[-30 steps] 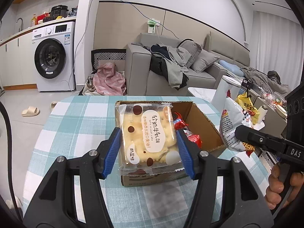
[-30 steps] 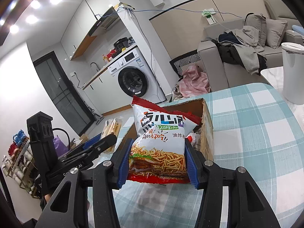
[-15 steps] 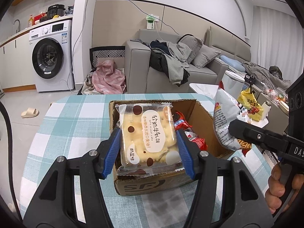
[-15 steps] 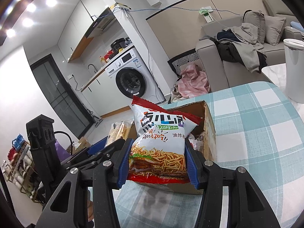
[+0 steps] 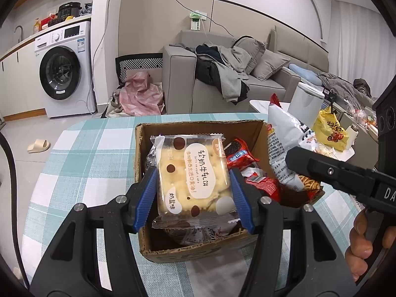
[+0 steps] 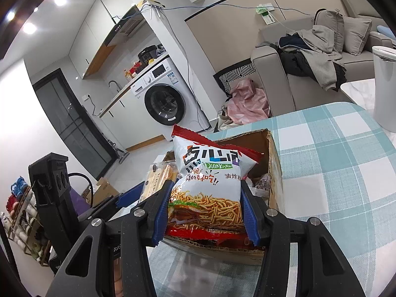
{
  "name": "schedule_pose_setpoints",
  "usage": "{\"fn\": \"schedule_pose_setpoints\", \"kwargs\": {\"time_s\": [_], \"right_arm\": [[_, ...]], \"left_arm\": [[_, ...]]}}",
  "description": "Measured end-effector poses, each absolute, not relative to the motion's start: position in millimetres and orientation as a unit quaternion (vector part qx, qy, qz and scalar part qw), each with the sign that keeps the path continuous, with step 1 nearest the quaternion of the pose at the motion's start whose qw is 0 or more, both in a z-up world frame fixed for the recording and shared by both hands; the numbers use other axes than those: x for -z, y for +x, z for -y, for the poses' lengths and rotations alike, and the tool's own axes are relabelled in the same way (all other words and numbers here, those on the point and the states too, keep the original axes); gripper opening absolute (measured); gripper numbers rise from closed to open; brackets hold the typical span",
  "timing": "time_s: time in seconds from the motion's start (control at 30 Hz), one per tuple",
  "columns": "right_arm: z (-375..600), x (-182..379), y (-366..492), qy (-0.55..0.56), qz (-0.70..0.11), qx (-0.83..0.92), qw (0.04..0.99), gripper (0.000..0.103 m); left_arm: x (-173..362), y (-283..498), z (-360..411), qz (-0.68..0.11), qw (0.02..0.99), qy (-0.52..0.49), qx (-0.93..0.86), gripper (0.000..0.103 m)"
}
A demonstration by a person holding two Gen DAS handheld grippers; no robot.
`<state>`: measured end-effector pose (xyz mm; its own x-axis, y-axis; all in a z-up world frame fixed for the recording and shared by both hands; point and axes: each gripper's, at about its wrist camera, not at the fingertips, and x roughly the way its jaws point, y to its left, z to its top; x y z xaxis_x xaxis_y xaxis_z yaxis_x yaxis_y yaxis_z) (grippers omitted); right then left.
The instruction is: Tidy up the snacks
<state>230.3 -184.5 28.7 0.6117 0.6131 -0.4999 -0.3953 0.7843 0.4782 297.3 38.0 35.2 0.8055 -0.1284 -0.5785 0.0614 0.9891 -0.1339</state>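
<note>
Checked tablecloth [image 5: 81, 163] | cardboard box [image 5: 198, 250]: red snack packets [image 5: 262, 183] (several)

The left gripper [image 5: 194, 193] clamps a cracker packet [image 5: 193, 178] above the open cardboard box [image 5: 198, 250], red snack packs [image 5: 250, 170] inside; the right gripper [image 5: 346, 175] holds a noodle-snack bag [image 5: 284, 146] beside it.

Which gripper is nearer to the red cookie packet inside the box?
Left. The left gripper holds its cracker pack right beside the red cookie packet; the right gripper sits farther off, at the cardboard box side.
</note>
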Motion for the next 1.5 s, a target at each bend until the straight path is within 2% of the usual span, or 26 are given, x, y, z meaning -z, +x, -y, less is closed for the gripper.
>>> {"fn": "schedule_pose_setpoints", "kwargs": {"time_s": [0.57, 0.67, 0.73, 0.8, 0.87, 0.9, 0.93, 0.97, 1.0, 1.27, 1.5], "right_arm": [[180, -32, 244, 0.137, -0.328, -0.27, 0.895, 0.056], [183, -36, 241, 0.132, -0.321, -0.269, 0.898, 0.065], [185, -39, 238, 0.133, -0.318, -0.27, 0.899, 0.07], [189, -41, 236, 0.131, -0.317, -0.267, 0.901, 0.075], [194, -41, 233, 0.13, -0.319, -0.267, 0.9, 0.085], [195, -41, 232, 0.131, -0.32, -0.267, 0.899, 0.088], [198, -41, 230, 0.132, -0.321, -0.268, 0.899, 0.095], [200, -41, 227, 0.132, -0.322, -0.268, 0.898, 0.101], [203, -42, 222, 0.132, -0.319, -0.267, 0.9, 0.102], [208, -43, 186, 0.08, -0.291, -0.273, 0.914, 0.103], [205, -32, 152, 0.043, -0.262, -0.281, 0.922, 0.103]], "left_arm": [[-28, 303, -36, -0.316, 0.946, -0.045, 0.049, 0.057], [-33, 298, -39, -0.314, 0.947, -0.049, 0.048, 0.067], [-38, 291, -41, -0.307, 0.949, -0.056, 0.053, 0.08], [-43, 283, -43, -0.301, 0.95, -0.056, 0.054, 0.084], [-49, 275, -45, -0.295, 0.952, -0.053, 0.056, 0.087], [-52, 271, -46, -0.292, 0.953, -0.053, 0.057, 0.095], [-55, 264, -47, -0.285, 0.955, -0.053, 0.056, 0.102], [-57, 258, -48, -0.277, 0.958, -0.055, 0.056, 0.102], [-60, 251, -50, -0.269, 0.96, -0.055, 0.057, 0.102], [-72, 199, -58, -0.237, 0.968, -0.057, 0.058, 0.102], [-59, 156, -70, -0.231, 0.969, -0.071, 0.048, 0.102]]}}
